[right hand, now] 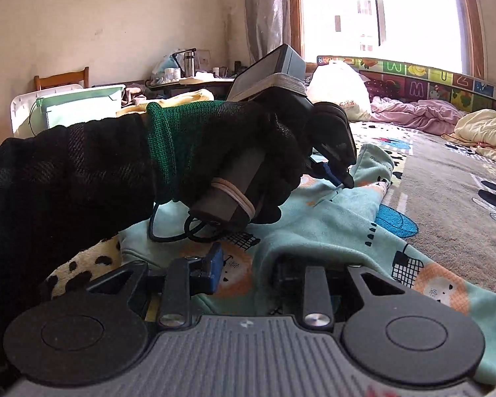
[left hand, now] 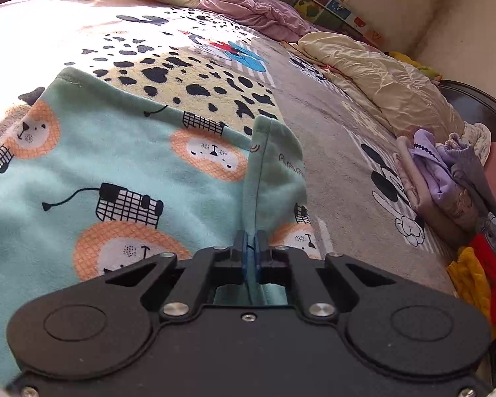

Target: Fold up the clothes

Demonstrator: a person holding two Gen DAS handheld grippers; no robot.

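Mint-green fleecy garment [left hand: 115,172], printed with orange lions and black grid shapes, lies spread on a plush spotted blanket [left hand: 188,76]. Left gripper [left hand: 250,248] pinches a raised fold of it between its blue pads. Right gripper [right hand: 244,269] stands wide apart, straddling a soft ridge of the same cloth.

both wrist views close over shared garment [left hand: 115,172].

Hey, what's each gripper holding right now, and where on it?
The left gripper is shut on a raised fold of the mint lion-print garment. The right gripper is open over that garment, holding nothing.
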